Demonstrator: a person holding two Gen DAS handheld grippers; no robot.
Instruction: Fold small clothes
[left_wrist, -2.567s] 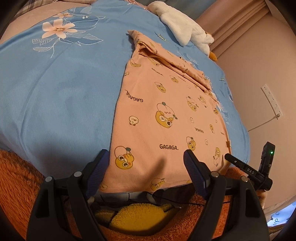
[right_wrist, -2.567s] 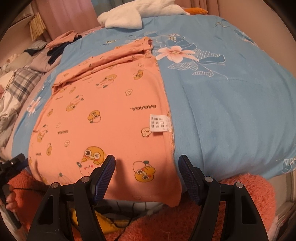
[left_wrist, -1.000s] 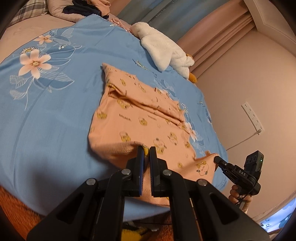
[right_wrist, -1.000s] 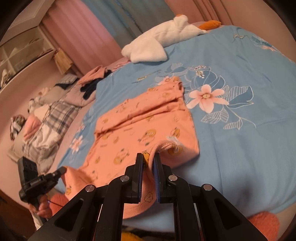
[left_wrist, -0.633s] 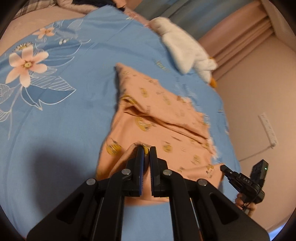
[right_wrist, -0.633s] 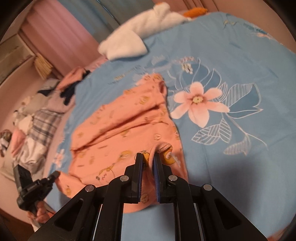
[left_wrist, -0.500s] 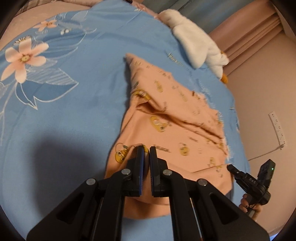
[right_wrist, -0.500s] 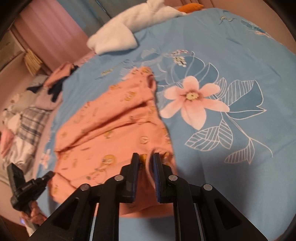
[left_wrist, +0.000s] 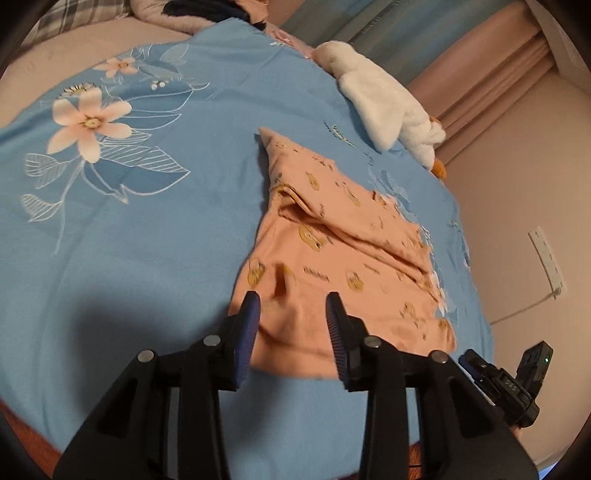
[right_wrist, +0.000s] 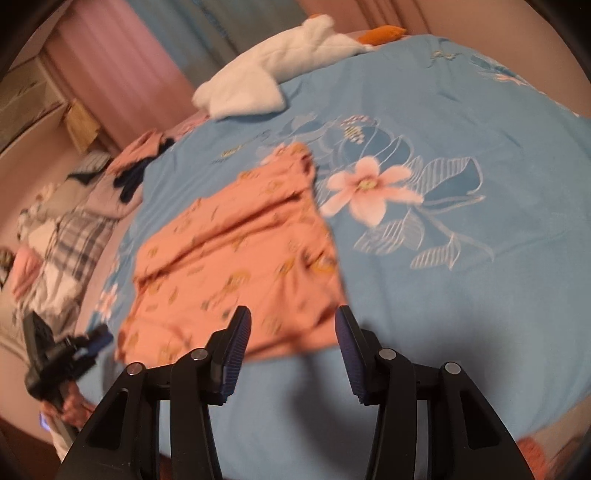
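Near the front edge of the bed, the left gripper and the right gripper hung over the small peach garment, one at each end of its nearest fold, because a hem had evidently been carried over to halve it. Both pairs of jaws had just been opening and stood apart; cloth lay between the left jaws, unpinched, and the fold's edge lay just beyond the right ones, so the fabric rested on the blue floral cover by its own weight. Farther back, its bunched upper part pointed toward a white plush goose at the far edge, well apart from it.
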